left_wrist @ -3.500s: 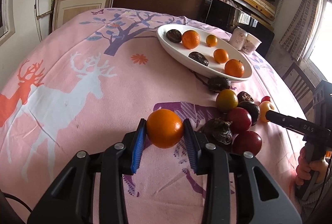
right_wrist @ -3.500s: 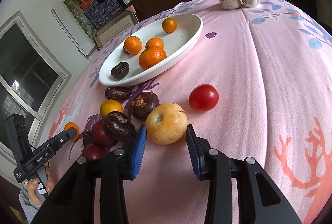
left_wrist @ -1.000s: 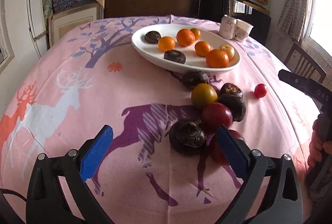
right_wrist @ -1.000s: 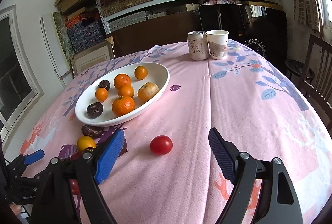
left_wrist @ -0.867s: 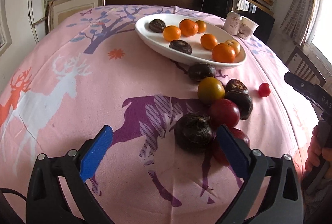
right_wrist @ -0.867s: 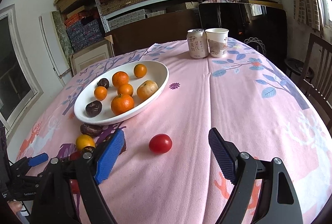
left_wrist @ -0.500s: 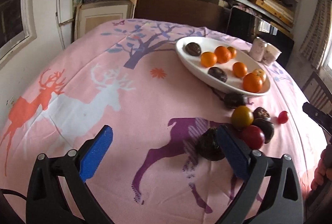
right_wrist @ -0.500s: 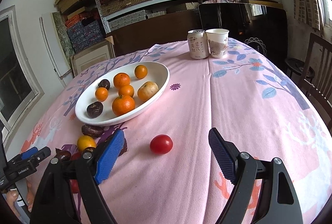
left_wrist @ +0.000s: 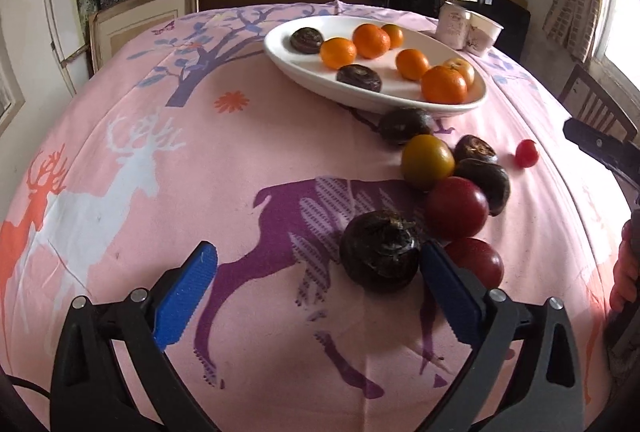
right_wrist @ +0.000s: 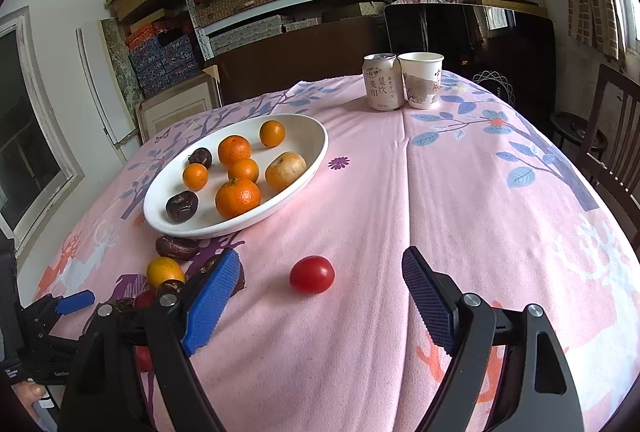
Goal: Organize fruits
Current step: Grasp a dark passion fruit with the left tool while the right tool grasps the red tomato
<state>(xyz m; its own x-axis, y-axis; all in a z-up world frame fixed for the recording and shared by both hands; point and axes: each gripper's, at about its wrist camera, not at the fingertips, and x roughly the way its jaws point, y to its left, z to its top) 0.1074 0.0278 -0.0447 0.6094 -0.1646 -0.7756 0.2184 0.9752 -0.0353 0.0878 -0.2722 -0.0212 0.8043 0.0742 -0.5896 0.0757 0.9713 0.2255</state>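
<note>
The counter (right_wrist: 480, 192) wears a pink cloth. On it the white dish (right_wrist: 312, 156) already holds eight fruits, oranges mostly. Roughly seven remain loose just in front of the dish, so I judge the job about half done. The left gripper (left_wrist: 316, 288) has its fingers spread wide, a dark wrinkled fruit (left_wrist: 380, 256) just inside its right finger, ungripped. The right gripper (right_wrist: 320, 296) gapes empty behind a small red tomato (right_wrist: 312, 274).
</note>
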